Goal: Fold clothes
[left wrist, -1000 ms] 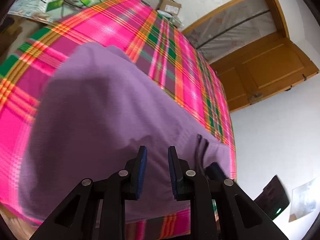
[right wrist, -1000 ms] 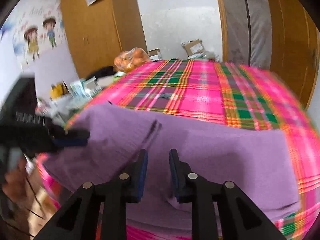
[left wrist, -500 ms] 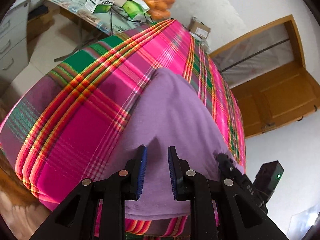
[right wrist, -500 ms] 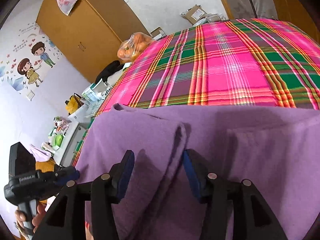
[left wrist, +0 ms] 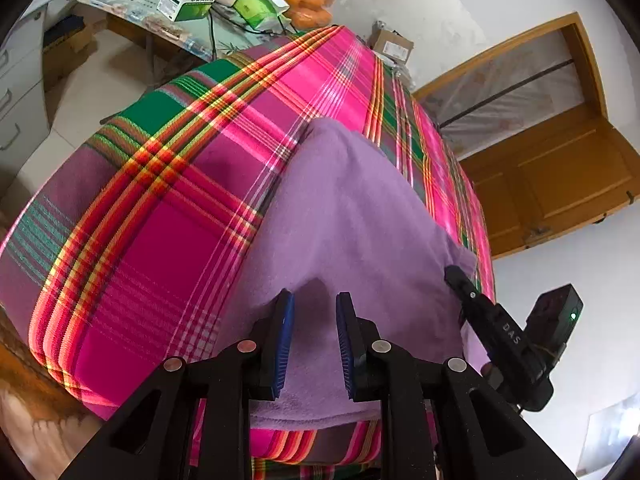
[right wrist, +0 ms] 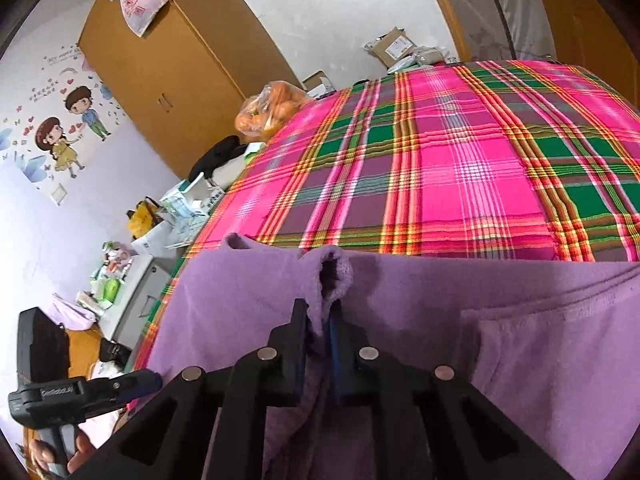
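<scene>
Purple garment [right wrist: 420,292]: one, pinched by right gripper [right wrist: 320,316].

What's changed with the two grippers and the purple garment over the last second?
The right gripper opened, then shut on a raised fold of the purple garment. The left gripper swung to the garment's left edge and is open. The garment stays spread on the plaid bedspread.

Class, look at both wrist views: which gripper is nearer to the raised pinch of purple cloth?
Right. The right gripper is shut on the raised fold of the purple garment; the left gripper is open over a flat part.
</scene>
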The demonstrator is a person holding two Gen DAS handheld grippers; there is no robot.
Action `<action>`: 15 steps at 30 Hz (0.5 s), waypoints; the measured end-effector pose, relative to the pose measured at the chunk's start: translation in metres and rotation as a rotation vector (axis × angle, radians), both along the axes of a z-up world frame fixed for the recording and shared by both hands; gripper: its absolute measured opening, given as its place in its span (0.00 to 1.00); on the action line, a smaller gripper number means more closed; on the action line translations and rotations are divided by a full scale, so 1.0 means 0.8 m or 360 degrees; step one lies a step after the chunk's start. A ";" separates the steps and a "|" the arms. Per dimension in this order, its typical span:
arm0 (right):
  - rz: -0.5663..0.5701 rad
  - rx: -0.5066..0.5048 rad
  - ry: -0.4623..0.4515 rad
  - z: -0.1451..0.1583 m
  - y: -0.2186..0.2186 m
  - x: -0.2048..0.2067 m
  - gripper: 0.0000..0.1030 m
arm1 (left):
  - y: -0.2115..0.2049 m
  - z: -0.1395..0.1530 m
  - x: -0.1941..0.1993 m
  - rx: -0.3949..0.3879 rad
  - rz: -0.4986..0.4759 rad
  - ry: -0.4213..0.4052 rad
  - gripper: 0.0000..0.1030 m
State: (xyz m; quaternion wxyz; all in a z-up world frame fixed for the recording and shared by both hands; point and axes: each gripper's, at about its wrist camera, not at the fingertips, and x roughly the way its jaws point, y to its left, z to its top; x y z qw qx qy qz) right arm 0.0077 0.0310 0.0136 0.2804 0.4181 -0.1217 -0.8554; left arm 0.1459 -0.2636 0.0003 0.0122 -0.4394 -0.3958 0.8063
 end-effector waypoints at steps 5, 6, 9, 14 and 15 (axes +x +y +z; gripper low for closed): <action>-0.0001 0.0110 -0.0001 -0.011 -0.004 0.000 0.12 | 0.000 -0.001 0.003 0.0006 -0.0016 0.0009 0.20; -0.0005 0.0110 0.0001 -0.013 -0.002 0.000 0.13 | 0.000 -0.001 0.005 0.0003 -0.0023 0.0013 0.20; -0.0014 0.0148 0.0032 -0.009 -0.002 0.005 0.18 | 0.002 -0.001 0.015 -0.0018 -0.0052 0.0022 0.20; -0.0052 0.0277 0.0176 0.011 -0.001 0.026 0.20 | 0.008 0.000 0.034 -0.0077 -0.0113 0.0044 0.21; -0.0057 0.0303 0.0220 0.016 -0.002 0.032 0.20 | 0.009 0.000 0.037 -0.0087 -0.0123 0.0048 0.21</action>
